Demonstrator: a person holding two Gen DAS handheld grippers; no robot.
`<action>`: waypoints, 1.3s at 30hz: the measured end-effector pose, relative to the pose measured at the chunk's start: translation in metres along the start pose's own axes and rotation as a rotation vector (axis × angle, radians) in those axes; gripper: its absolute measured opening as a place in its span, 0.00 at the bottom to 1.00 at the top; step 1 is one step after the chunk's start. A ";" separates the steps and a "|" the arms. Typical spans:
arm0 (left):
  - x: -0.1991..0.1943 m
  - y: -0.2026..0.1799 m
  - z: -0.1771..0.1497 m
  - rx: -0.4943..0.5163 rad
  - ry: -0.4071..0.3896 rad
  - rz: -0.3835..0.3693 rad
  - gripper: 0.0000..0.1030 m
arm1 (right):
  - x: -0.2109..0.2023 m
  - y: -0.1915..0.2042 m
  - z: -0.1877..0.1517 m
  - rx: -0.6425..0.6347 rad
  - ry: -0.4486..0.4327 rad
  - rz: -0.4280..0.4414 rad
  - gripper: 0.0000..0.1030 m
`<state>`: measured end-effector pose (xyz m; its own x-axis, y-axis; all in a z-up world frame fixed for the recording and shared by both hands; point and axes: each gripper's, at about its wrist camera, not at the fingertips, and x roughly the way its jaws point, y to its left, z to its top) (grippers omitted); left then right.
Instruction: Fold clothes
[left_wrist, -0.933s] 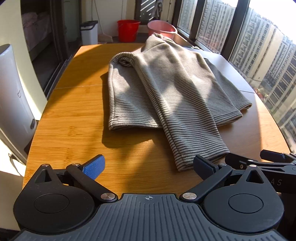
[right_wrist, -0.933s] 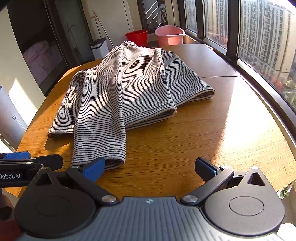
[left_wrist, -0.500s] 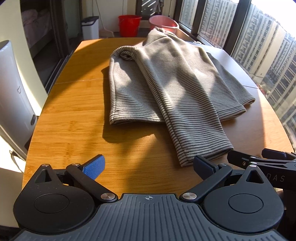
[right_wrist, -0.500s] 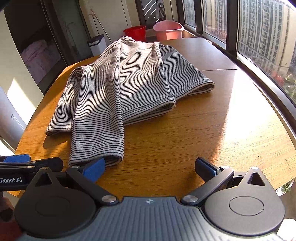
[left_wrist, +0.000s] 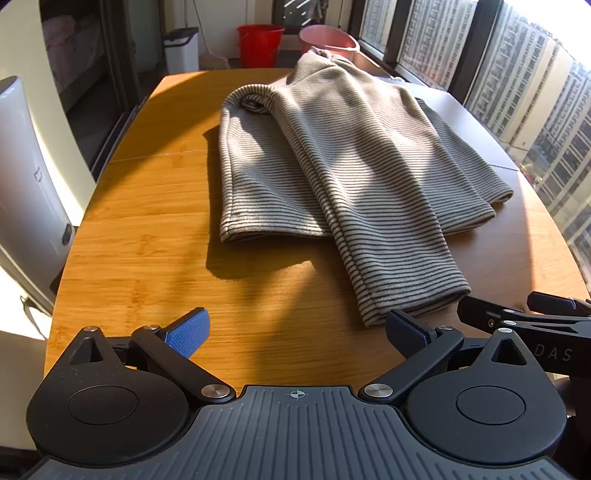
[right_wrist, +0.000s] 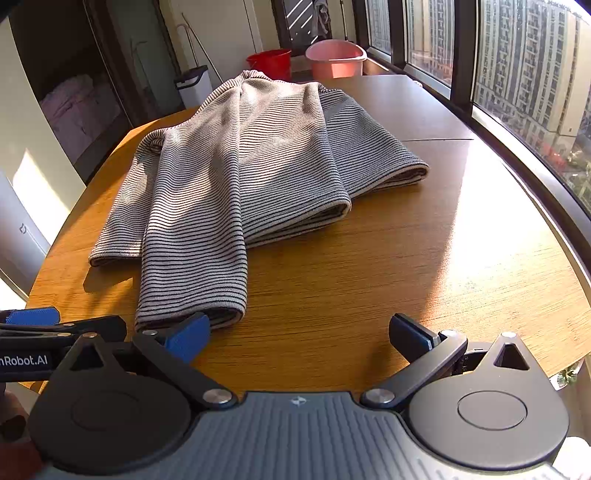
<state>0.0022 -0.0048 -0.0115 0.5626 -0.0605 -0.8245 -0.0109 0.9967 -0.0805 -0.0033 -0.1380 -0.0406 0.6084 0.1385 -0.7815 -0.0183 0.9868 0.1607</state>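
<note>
Both grippers wide, sweater (left_wrist: 351, 158) cuff edge nr, maybe touching.

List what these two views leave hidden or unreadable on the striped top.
- Striped top: its far end drops behind its own hump in both views.
- Sleeve cuff: the near edge sits behind the right gripper finger in the right view.
- Underside and folded layers: covered by the cloth itself.
</note>
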 end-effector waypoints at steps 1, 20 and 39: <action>0.000 0.000 0.000 -0.001 0.001 0.000 1.00 | 0.000 0.000 0.000 0.000 0.001 0.000 1.00; 0.004 0.002 0.001 -0.002 0.017 0.001 1.00 | 0.001 0.001 0.000 -0.003 0.008 -0.005 1.00; 0.007 0.001 0.003 0.000 0.041 0.000 1.00 | 0.003 0.000 0.000 -0.006 0.015 -0.005 1.00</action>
<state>0.0084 -0.0039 -0.0157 0.5280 -0.0623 -0.8469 -0.0109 0.9967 -0.0802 -0.0015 -0.1375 -0.0427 0.5964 0.1348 -0.7913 -0.0203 0.9880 0.1530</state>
